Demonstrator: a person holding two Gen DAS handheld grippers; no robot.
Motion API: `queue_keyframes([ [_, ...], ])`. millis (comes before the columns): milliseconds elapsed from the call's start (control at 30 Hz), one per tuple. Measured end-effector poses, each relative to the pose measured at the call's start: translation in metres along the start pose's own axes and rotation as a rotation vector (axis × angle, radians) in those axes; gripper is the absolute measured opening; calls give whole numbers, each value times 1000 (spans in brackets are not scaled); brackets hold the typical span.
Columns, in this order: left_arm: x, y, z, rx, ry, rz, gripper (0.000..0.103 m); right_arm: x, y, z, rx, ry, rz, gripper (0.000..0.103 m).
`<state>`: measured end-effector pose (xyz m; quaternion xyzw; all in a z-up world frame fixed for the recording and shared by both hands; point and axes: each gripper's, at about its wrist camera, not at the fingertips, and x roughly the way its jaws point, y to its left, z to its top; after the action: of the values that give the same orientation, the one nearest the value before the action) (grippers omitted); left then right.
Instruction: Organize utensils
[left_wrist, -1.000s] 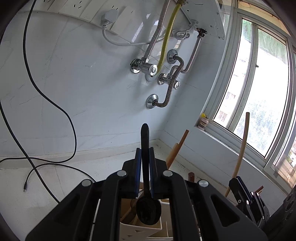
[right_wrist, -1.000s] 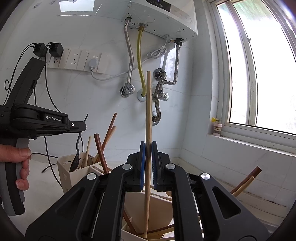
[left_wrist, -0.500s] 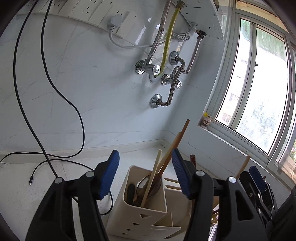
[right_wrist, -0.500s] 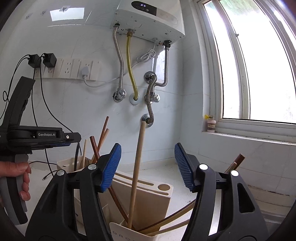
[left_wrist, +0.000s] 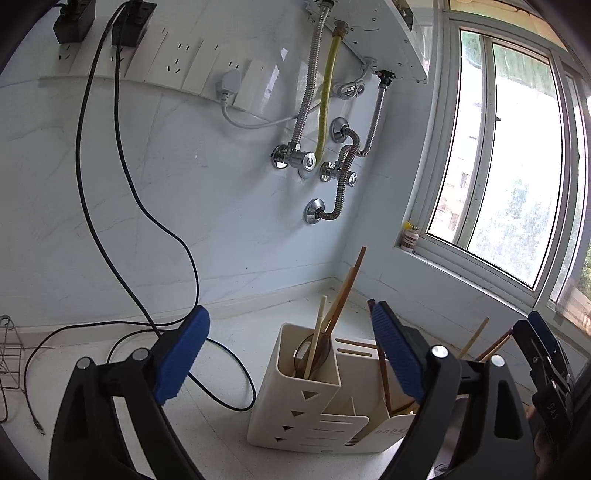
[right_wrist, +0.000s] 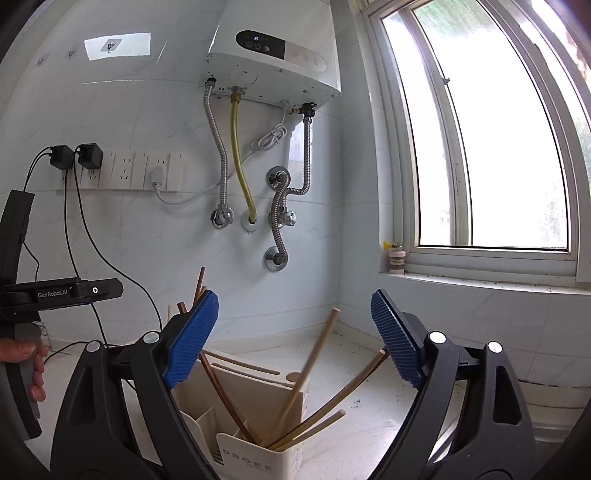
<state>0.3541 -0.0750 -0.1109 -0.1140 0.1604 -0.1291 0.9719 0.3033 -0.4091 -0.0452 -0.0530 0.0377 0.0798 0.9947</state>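
Note:
A cream utensil holder stands on the white counter, below and ahead of my left gripper. Its left compartment holds a dark spoon, a pale chopstick and brown sticks. My left gripper's jaws are opening wide with nothing between them. In the right wrist view the same holder carries several wooden chopsticks leaning right. My right gripper hangs above them, its jaws opening, nothing held. The right gripper's blue pad shows at the left view's right edge.
A wall heater with metal hoses hangs on the back wall. Black cables trail across the counter. A window and its sill with a small jar lie to the right. A wire rack stands far left.
Both grippers let go: the left released the dark spoon into the holder, the right released the long wooden chopstick, which now leans among the others. Both drew back and rose.

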Motion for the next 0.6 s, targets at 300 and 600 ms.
queue_keyframes([
  [300, -52, -3, 6, 70, 5, -19, 98, -38, -3, 12, 17, 26, -6, 93],
  [600, -111, -6, 1, 138, 23, -33, 98, -87, 0, 32, 61, 61, 23, 95],
])
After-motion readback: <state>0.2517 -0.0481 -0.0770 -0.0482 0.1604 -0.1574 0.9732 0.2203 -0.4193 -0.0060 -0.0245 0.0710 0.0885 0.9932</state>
